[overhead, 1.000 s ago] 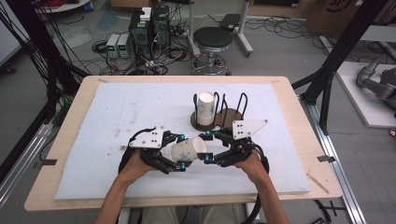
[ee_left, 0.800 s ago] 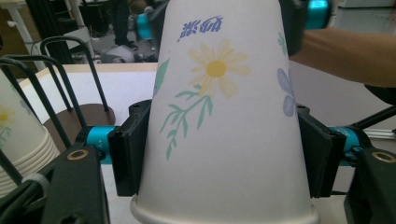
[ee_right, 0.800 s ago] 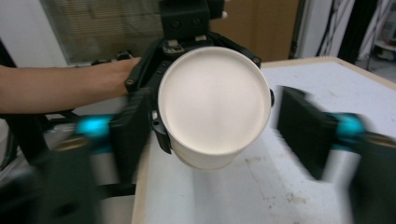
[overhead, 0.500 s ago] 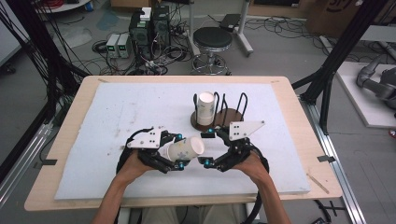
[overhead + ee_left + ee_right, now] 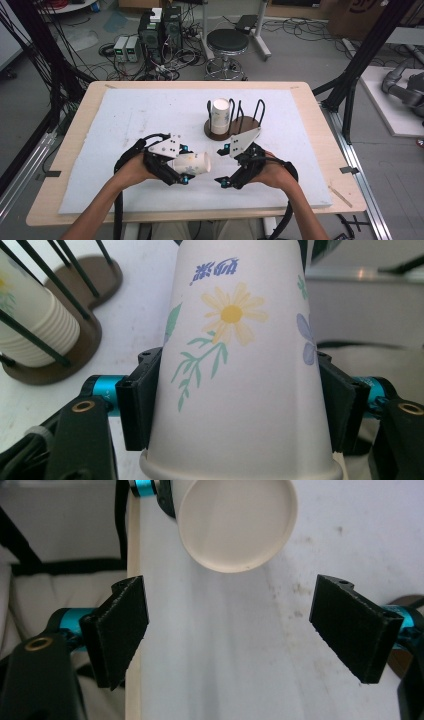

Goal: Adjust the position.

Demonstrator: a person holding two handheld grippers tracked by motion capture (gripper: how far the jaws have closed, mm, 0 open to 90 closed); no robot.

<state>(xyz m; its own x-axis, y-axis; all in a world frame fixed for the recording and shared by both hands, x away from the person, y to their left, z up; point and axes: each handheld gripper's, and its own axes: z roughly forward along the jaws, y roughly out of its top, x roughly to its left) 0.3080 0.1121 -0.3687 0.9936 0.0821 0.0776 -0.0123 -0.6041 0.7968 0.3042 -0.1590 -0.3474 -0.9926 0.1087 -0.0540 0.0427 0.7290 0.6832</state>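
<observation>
A white paper cup (image 5: pixel 194 163) with a flower print lies sideways above the white mat, and my left gripper (image 5: pixel 185 164) is shut on it. In the left gripper view the pads press both sides of the cup (image 5: pixel 235 340) near its rim, with the left gripper (image 5: pixel 240 407) around it. My right gripper (image 5: pixel 222 165) faces the cup's base from the right. Its jaws have just been opening and nothing is between them. The right gripper view has the right gripper (image 5: pixel 230 627) open wide, with the cup's round base (image 5: pixel 237 522) beyond it, apart from both pads.
A dark wire rack (image 5: pixel 239 126) on a brown base stands mid-table behind my grippers and holds a stack of cups (image 5: pixel 219 115); the stack (image 5: pixel 35 325) is also at the left gripper view's left. A white mat (image 5: pixel 125 115) covers the wooden table (image 5: pixel 75 217).
The right gripper's jaws have opened and come off the cup's base end. The left gripper keeps hold of the cup in about the same place.
</observation>
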